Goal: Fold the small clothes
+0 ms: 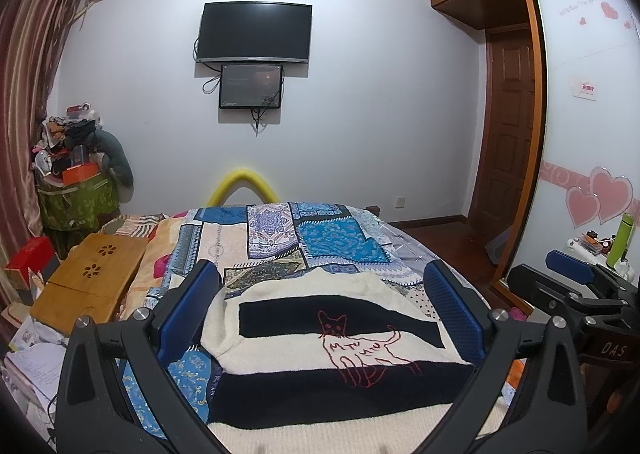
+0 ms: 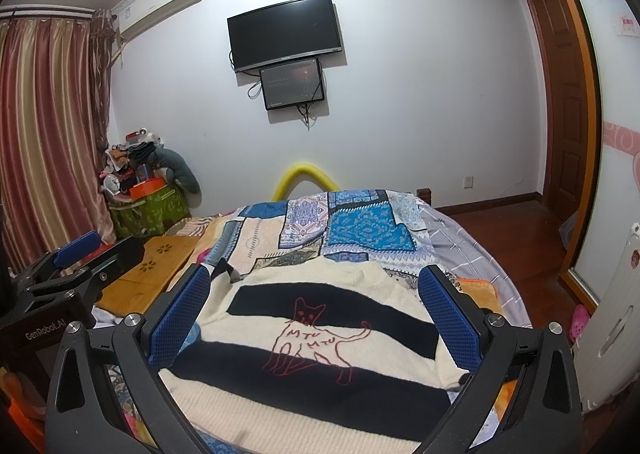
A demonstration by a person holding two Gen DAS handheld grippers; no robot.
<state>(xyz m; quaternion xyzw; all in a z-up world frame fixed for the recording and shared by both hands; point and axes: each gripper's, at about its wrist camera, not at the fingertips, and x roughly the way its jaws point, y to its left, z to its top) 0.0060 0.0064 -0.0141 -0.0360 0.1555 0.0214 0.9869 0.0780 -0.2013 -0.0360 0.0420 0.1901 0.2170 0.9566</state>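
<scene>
A small cream and black striped sweater (image 1: 320, 338) with a red cat outline lies flat on the patchwork bedspread (image 1: 280, 238). It also shows in the right wrist view (image 2: 316, 342). My left gripper (image 1: 320, 294) is open and empty, its blue pads wide apart above the sweater's near part. My right gripper (image 2: 316, 294) is open and empty too, held above the sweater. The right gripper shows at the right edge of the left wrist view (image 1: 576, 278). The left gripper shows at the left edge of the right wrist view (image 2: 76, 254).
A wooden lap table (image 1: 92, 274) sits on the bed's left side beside papers and a red box (image 1: 28, 262). A cluttered green bin (image 1: 76, 198) stands in the far left corner. A wardrobe (image 1: 592, 114) and wood floor (image 2: 500, 226) lie to the right.
</scene>
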